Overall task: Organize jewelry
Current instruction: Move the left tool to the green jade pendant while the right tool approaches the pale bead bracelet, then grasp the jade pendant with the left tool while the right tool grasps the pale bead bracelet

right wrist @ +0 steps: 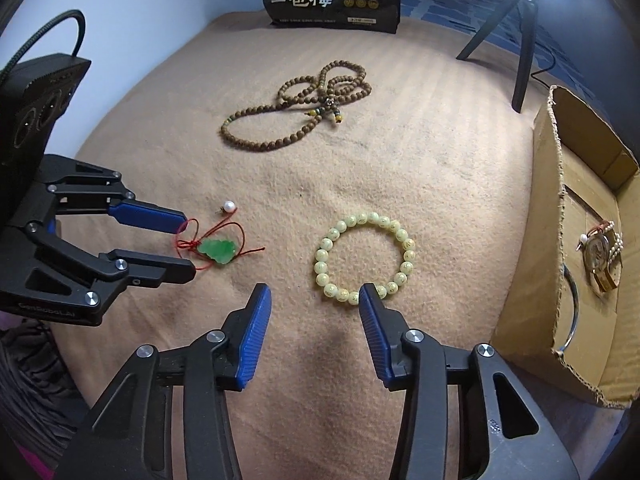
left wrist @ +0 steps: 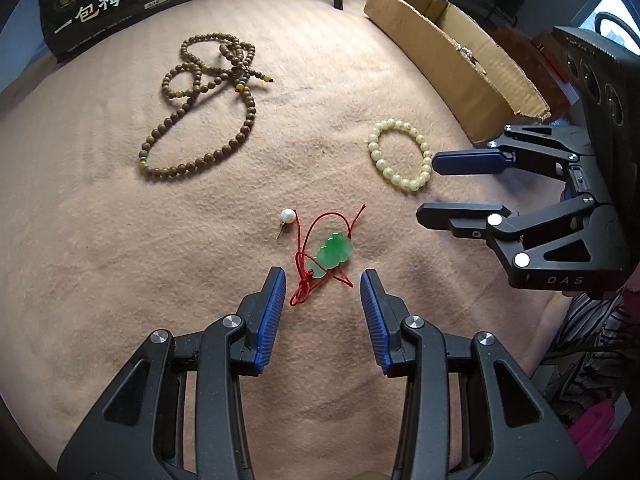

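Four loose pieces on the tan blanket [left wrist: 120,260]: brown bead string [left wrist: 200,112], pearl stud [left wrist: 287,216], green pendant [left wrist: 334,255] on red cord, pale bracelet [left wrist: 400,156]. Left gripper [left wrist: 323,280] released, pendant just ahead of its tips. Right gripper [right wrist: 314,294] released, bracelet's near beads at its right fingertip. Cardboard box [right wrist: 576,280] right of bracelet.

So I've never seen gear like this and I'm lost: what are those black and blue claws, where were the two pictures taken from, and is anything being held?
They are hand-held grippers, each carrying a camera that looks along its fingers. One picture looks past the left gripper, the other past the right gripper. On the tan blanket lie a green pendant on red cord, a pearl earring, a pale bead bracelet and a brown bead necklace. A cardboard box stands alongside. Both grippers are open; nothing is held.
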